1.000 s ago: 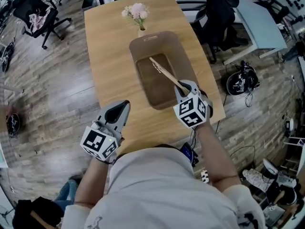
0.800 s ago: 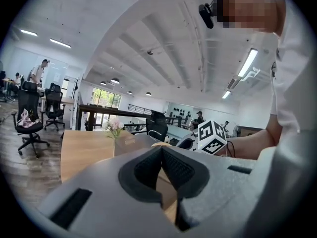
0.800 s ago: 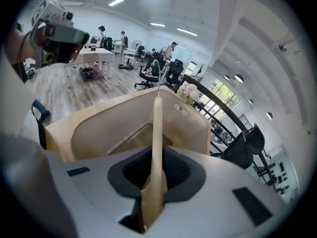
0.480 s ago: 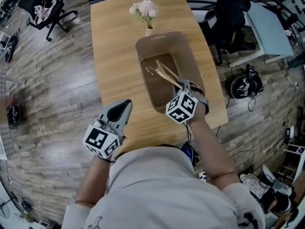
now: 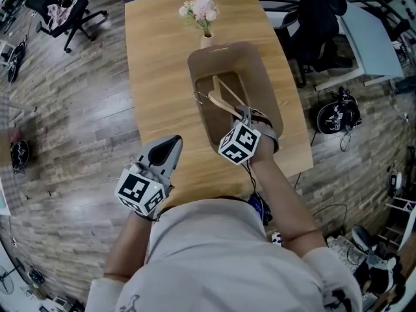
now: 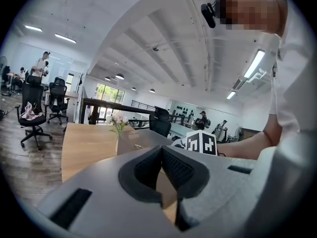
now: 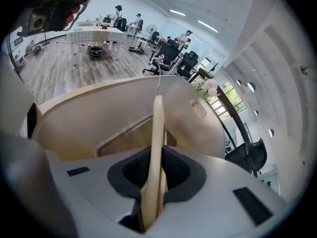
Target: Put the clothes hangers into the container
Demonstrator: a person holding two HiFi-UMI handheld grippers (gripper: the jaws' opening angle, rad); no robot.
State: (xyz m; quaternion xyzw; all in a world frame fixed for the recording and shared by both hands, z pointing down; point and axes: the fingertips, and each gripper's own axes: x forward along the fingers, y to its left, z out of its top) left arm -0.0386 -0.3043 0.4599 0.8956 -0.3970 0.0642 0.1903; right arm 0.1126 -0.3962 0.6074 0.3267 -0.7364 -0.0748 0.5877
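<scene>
Swung further over tan rounded plastic container (image 5: 261, 77) with right tool (image 5: 244, 112), clamped on one arm of pale wooden clothes hanger (image 5: 223, 99) above its hollow. Left tool (image 5: 170, 143) pressed together, empty, over wooden worktop (image 5: 159, 70). Likely light, stiff, smooth: grip flat arm firmly.

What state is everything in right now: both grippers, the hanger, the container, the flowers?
right gripper: shut on the hanger.
left gripper: shut, empty.
hanger: held by one end, slanting into the container's opening.
container: upright, open on top.
flowers: upright in their vase.
</scene>
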